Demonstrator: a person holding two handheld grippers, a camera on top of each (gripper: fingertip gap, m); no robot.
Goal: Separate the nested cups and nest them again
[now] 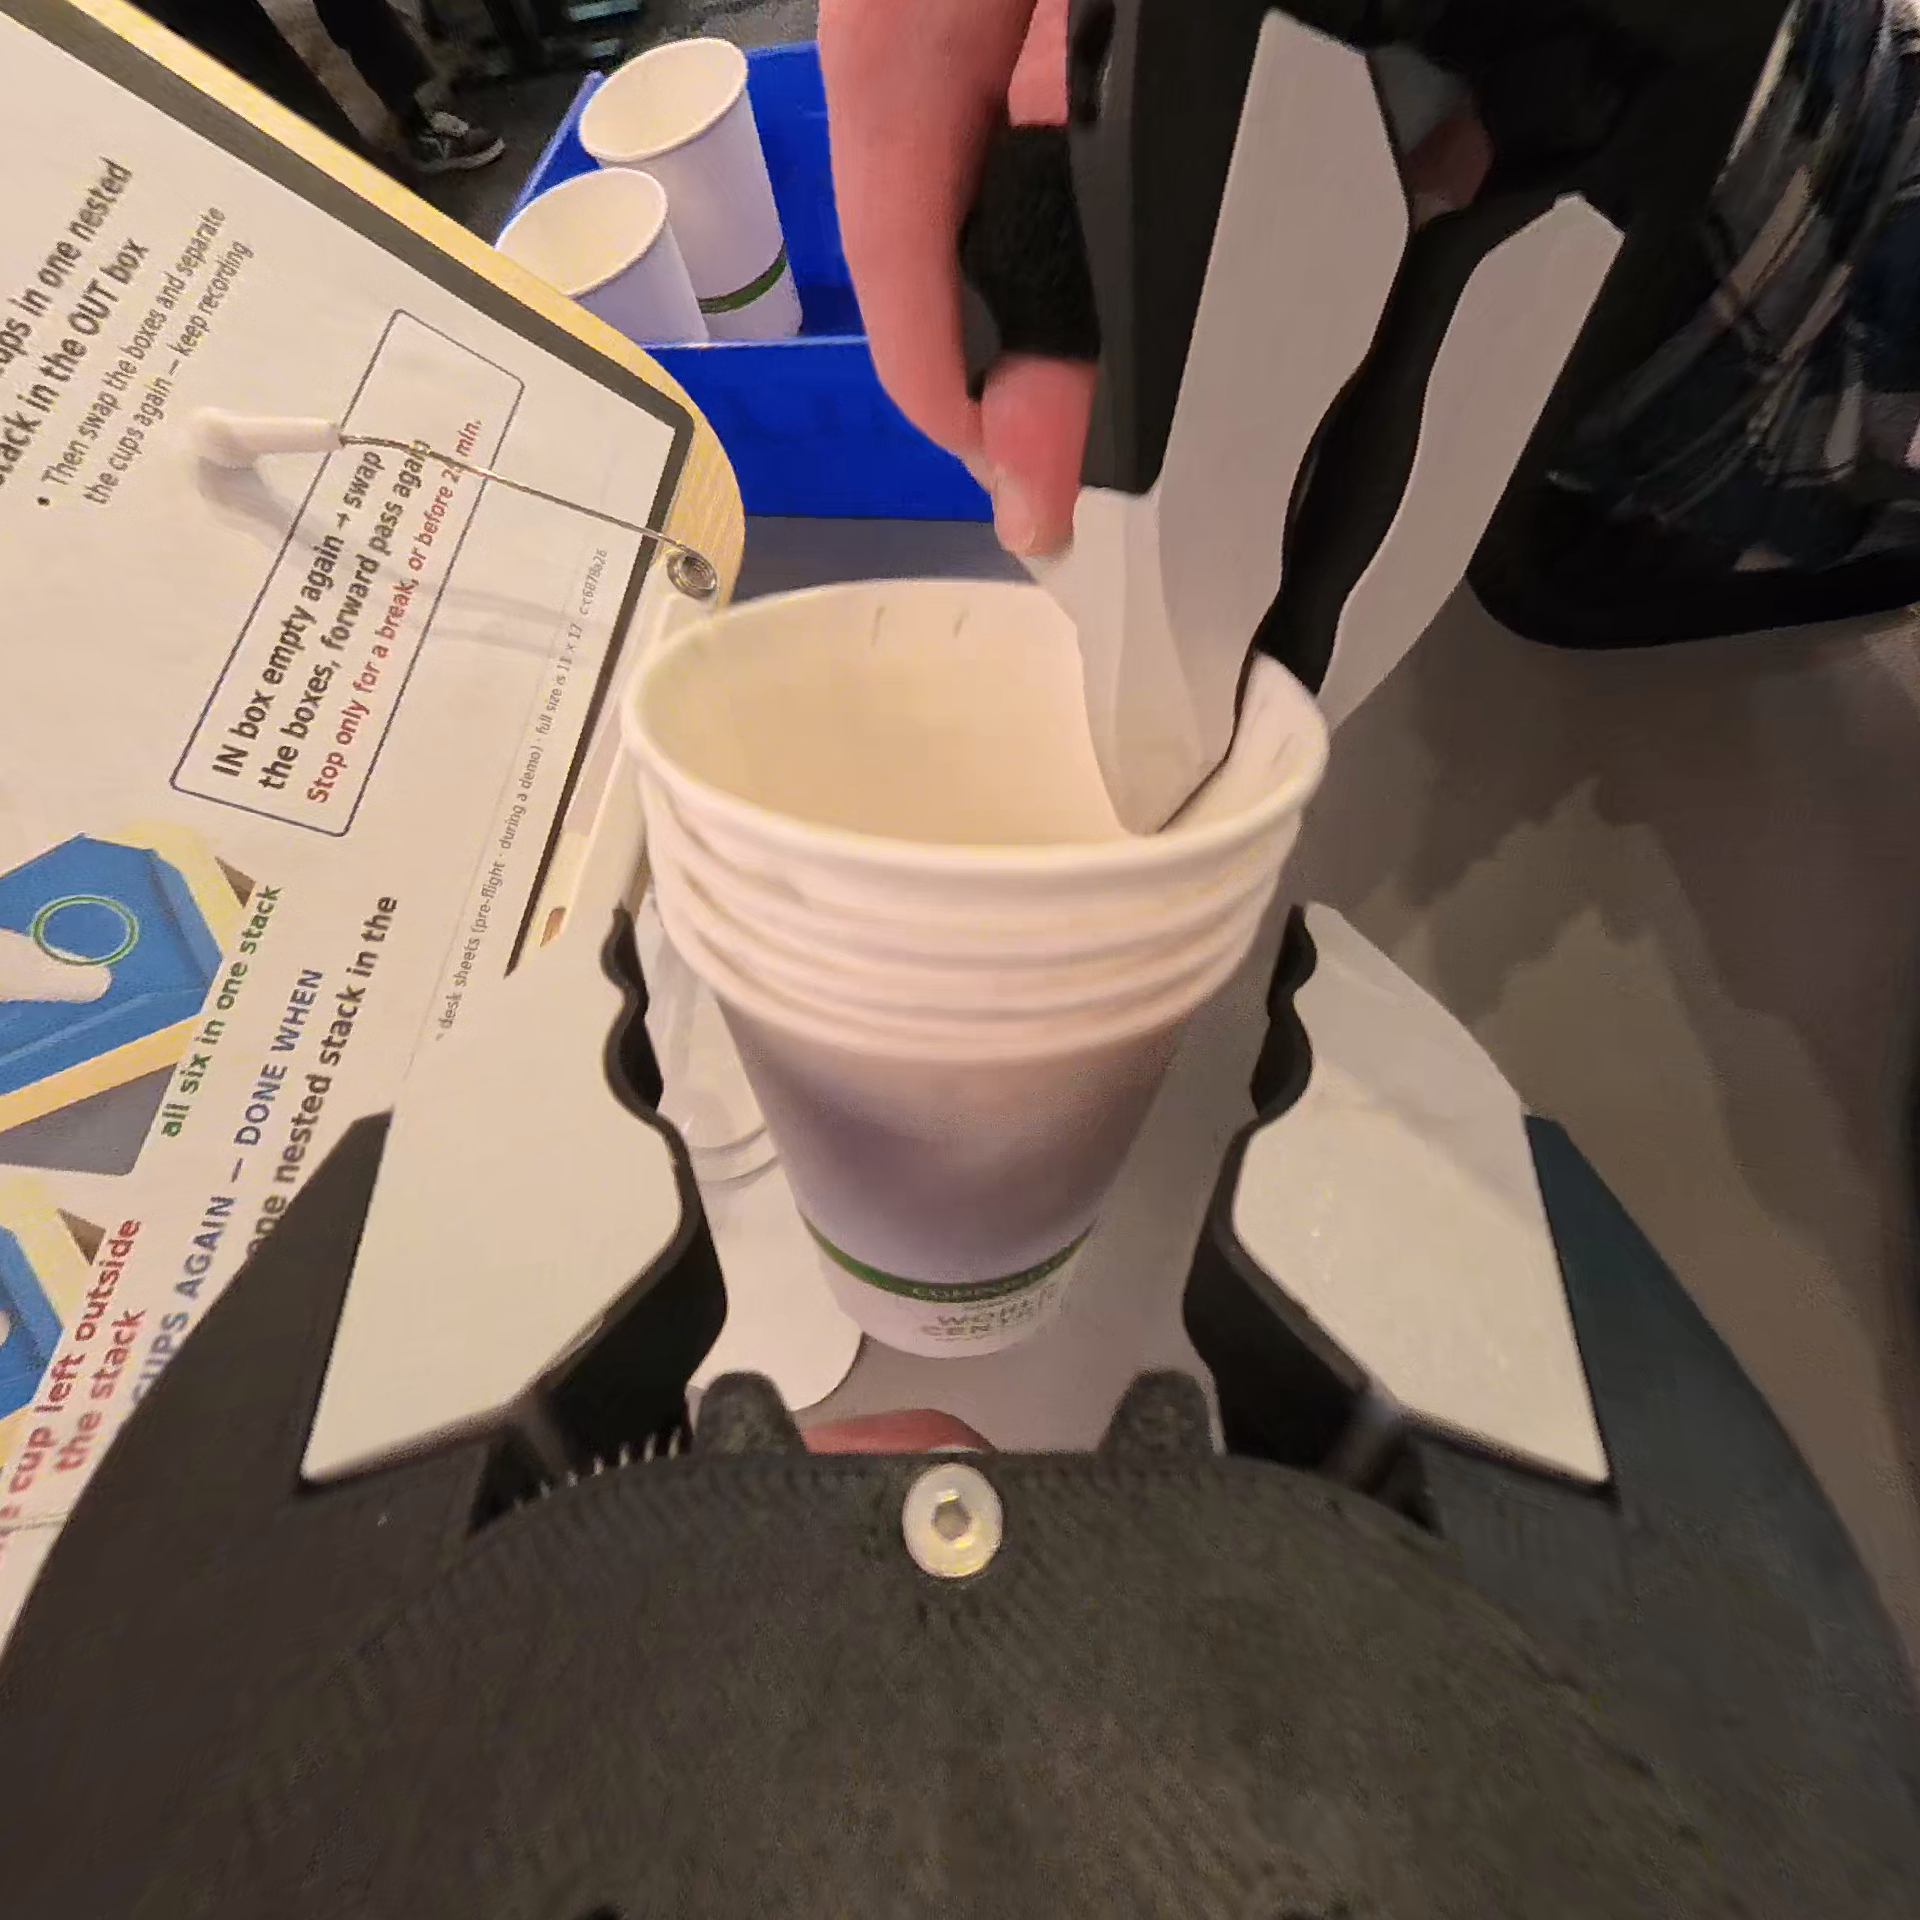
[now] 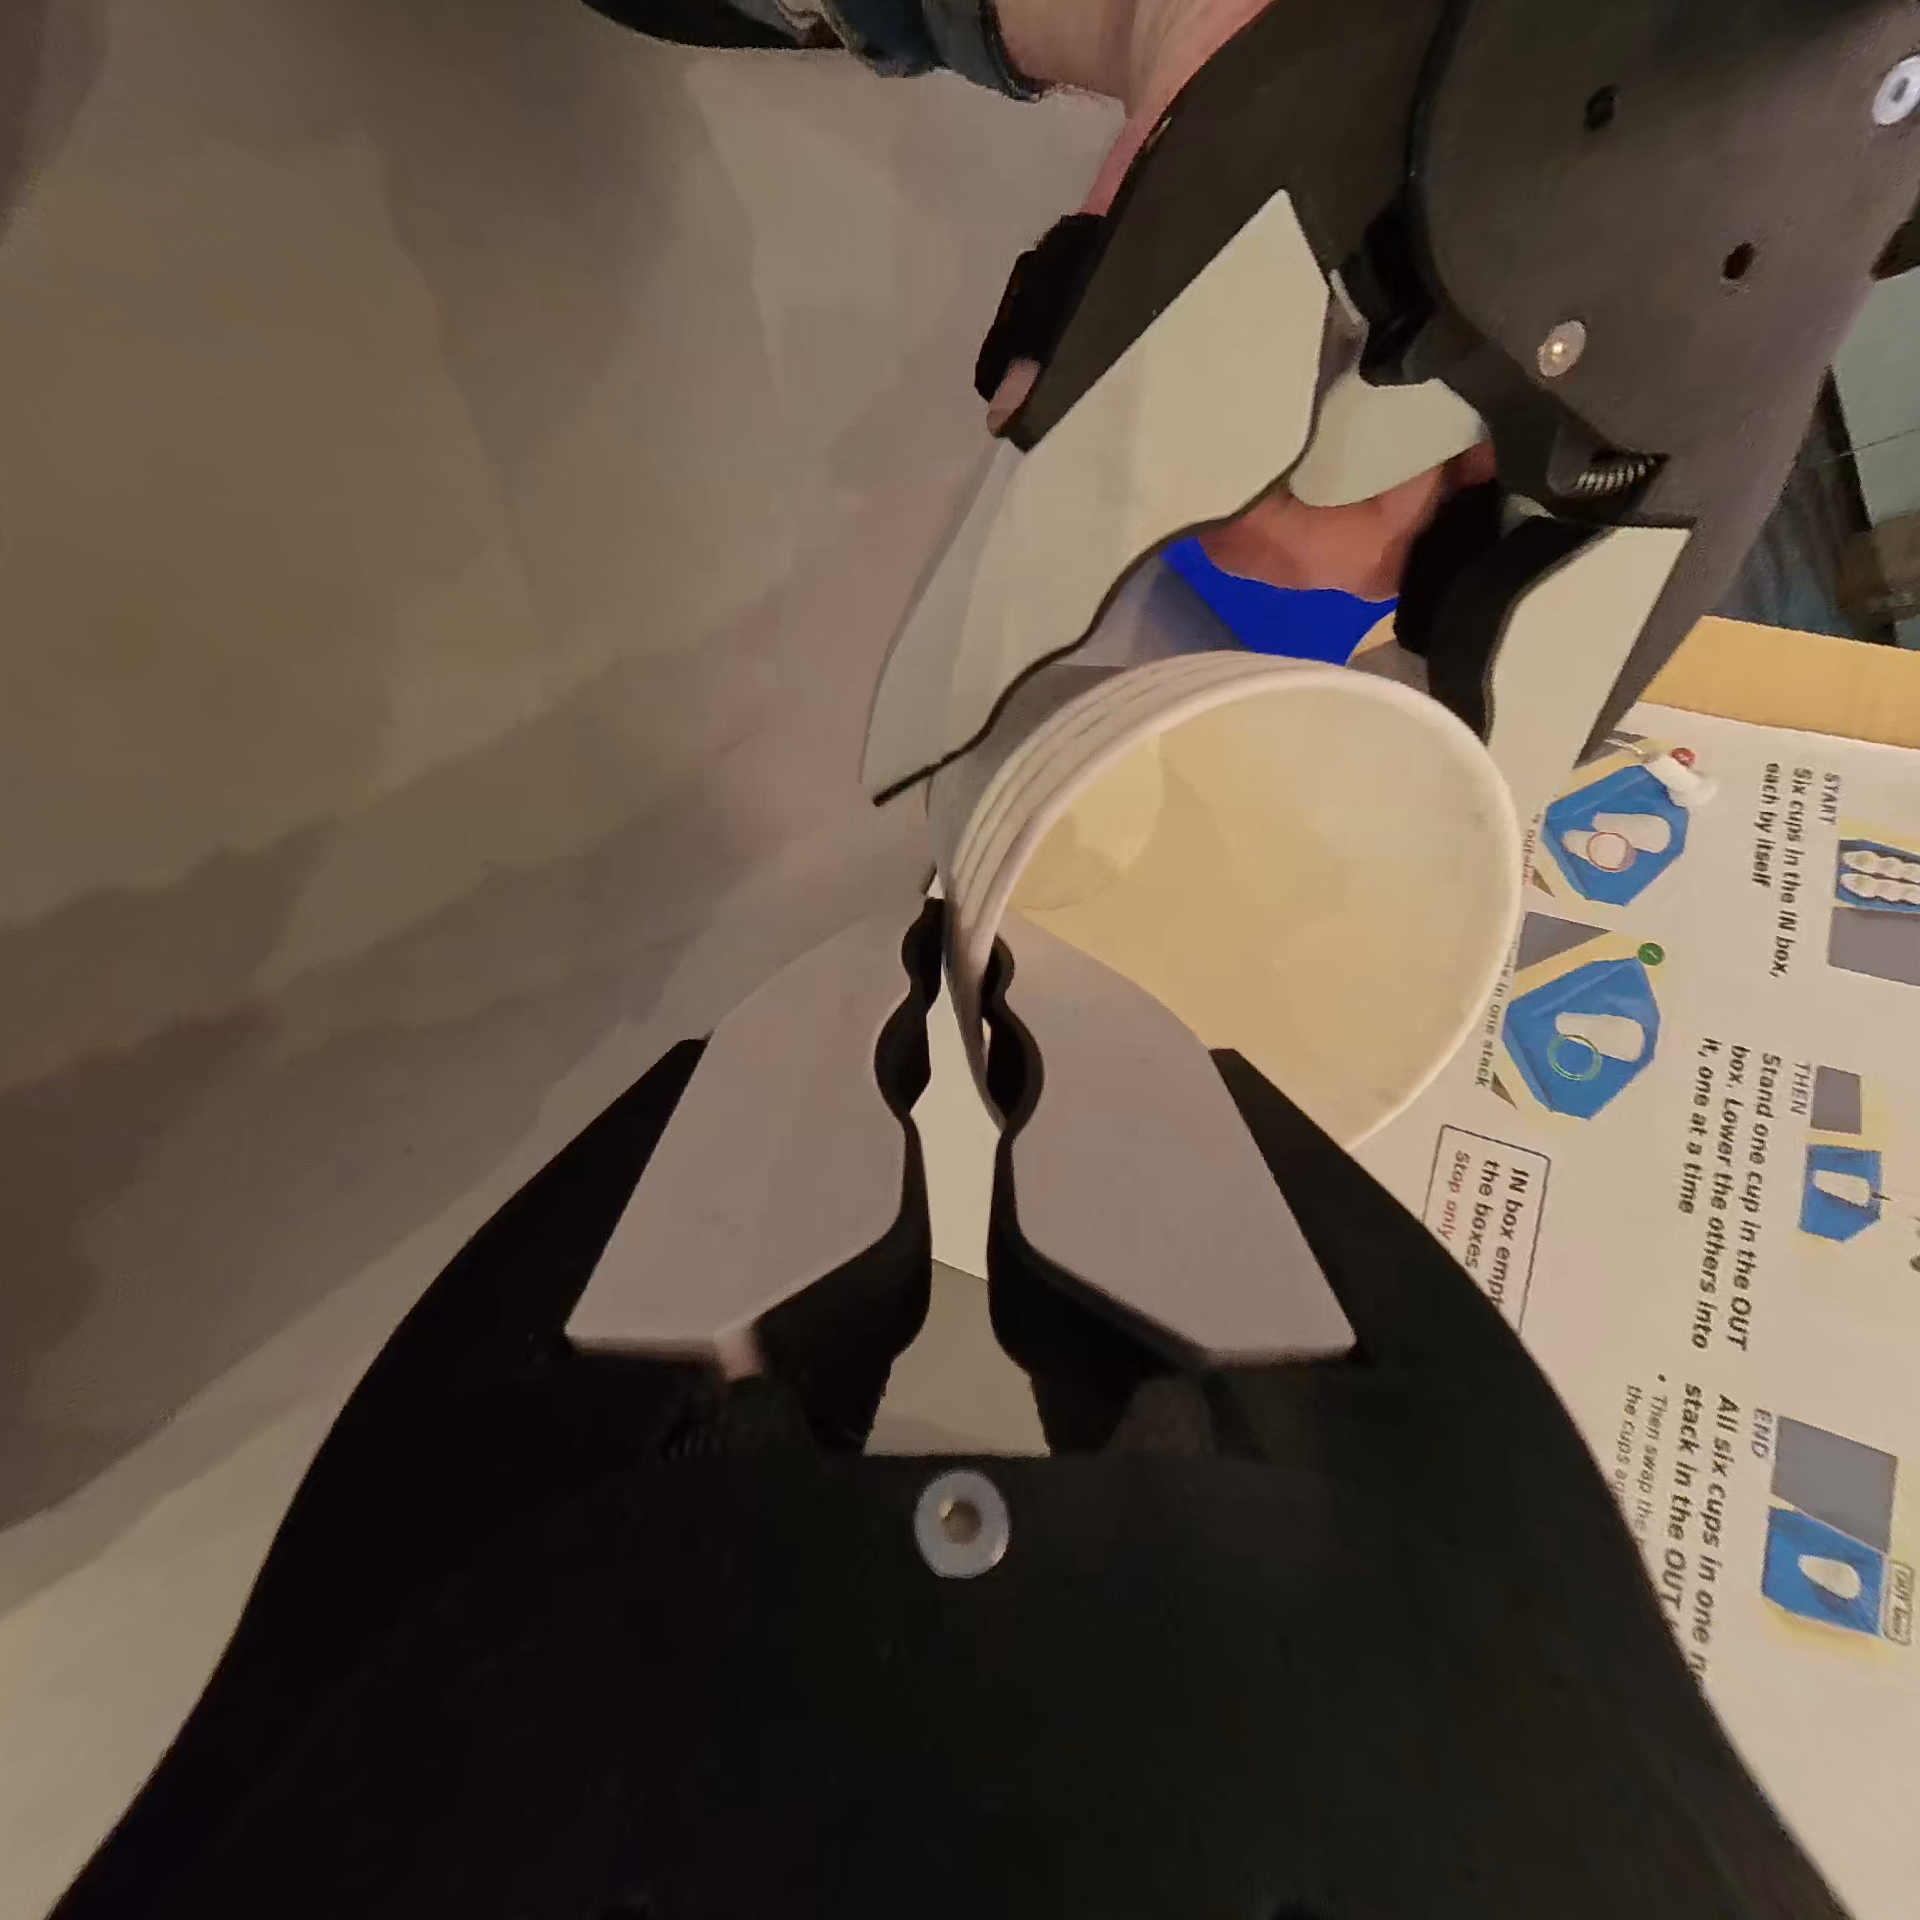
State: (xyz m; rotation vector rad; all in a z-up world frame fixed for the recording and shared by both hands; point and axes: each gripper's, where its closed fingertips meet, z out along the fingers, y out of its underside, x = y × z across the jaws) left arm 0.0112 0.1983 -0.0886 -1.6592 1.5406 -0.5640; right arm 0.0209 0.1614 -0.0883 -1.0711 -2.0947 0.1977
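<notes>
We hold the nested stack of white paper cups [image 1: 966, 935] upright between our two grippers, over the near edge of the bench [image 1: 1662, 935]. The left gripper [image 1: 956, 997] straddles the stack just under the lowest rims, its black fingers [image 1: 634, 1018] against the outer cup's wall on either side, so it looks clamped on the stack. The right gripper [image 2: 961, 1023] comes in from above and is pinched shut on the rim of the top cup [image 2: 1247, 883], one finger inside the mouth, one outside. Two loose cups [image 1: 665, 208] already stand in the blue box [image 1: 831, 416] at the far side, beside the printed instruction sheet [image 1: 312, 520].

These cups are light, thin and easily crushed; the rolled rim is the stiffest part, so it seems the best place to grip. Nested walls may cling, so a gentle pull with the lower cups held firm should free one at a time.
</notes>
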